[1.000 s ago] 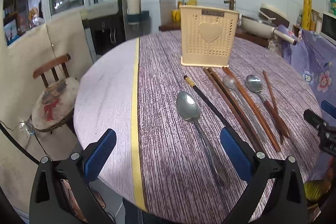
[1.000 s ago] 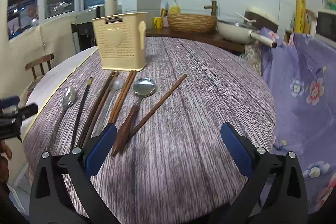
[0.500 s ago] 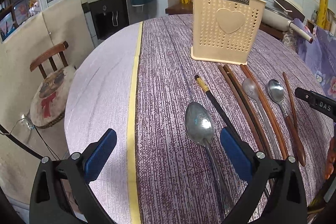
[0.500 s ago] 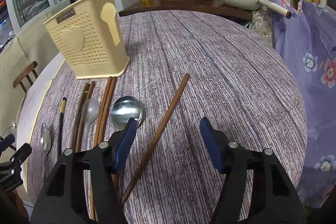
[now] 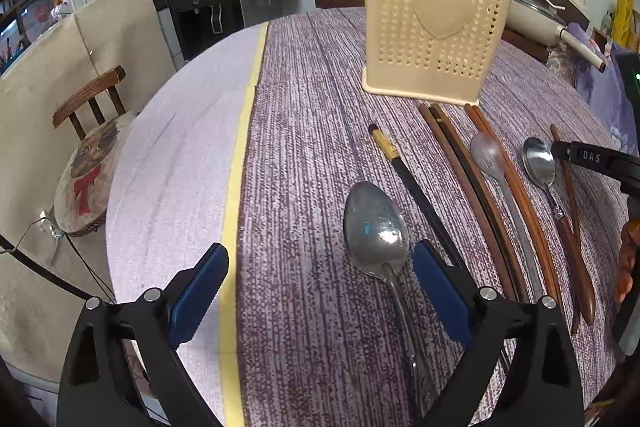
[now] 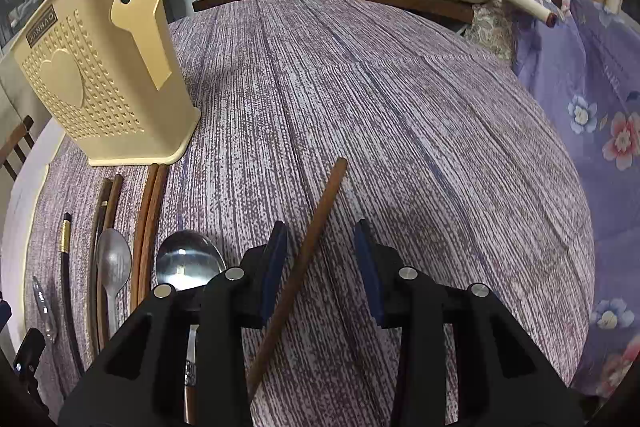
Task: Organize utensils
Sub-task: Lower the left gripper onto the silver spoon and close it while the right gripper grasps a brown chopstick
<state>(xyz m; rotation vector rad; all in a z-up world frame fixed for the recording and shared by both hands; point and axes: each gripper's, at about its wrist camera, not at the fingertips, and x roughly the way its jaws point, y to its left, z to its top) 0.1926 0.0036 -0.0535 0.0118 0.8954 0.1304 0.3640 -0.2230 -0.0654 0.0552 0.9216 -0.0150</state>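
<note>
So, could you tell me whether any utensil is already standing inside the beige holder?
No, the beige holder shows nothing above its rim; the spoons and chopsticks lie flat on the table.

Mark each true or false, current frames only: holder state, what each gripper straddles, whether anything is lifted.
1. The cream utensil holder stands upright on the table. True.
2. A brown chopstick lies between the right gripper fingers. True; the fingers have just been closing, pads not yet touching it.
3. The left gripper is clamped on a fork. False; open, with the large spoon between its fingers.
4. The large spoon sits inside the holder. False; it lies flat on the table.
</note>
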